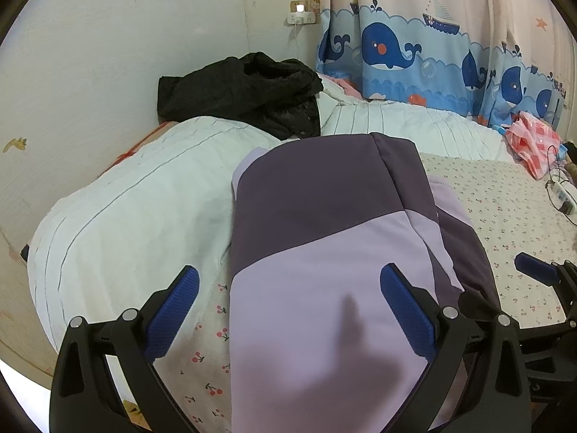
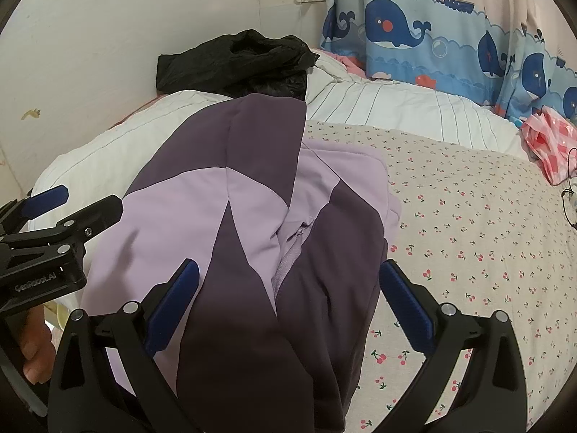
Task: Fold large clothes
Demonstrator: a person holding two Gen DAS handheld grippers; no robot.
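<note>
Left wrist view: The purple jacket (image 1: 324, 223) lies on the bed (image 1: 505, 216), partly up on the white quilt (image 1: 137, 198). It is long, and its long way runs straight ahead from the left gripper (image 1: 288, 306) toward the black clothes (image 1: 245, 90) by the wall. The jaws of the left gripper are wide open and hold nothing. One blue pad sits past the jacket's left edge, over the cherry sheet, and the other sits over the light purple part. So the jacket's near end lies right between and under the jaws. At the far right edge a bit of the right gripper (image 1: 541, 274) shows, just beside the jacket's right side.

Right wrist view: The jacket (image 2: 252, 216) again runs away from the camera toward the black clothes (image 2: 234, 61). The right gripper (image 2: 288, 306) has its jaws wide open too, empty, with the dark purple near end of the jacket between them. The left gripper (image 2: 47, 213) pokes in beside the jacket's left side, and a hand (image 2: 36, 353) holds it from below.

Both grippers are at the same near end, side by side, each nearer its own edge. I think the next fold means pinching that near end and taking it up toward the black clothes.

Only this view shows the zipper (image 2: 292, 252) running down the middle and the sleeve folded across it. Only the left view shows the jacket's left edge against the white quilt.
</note>
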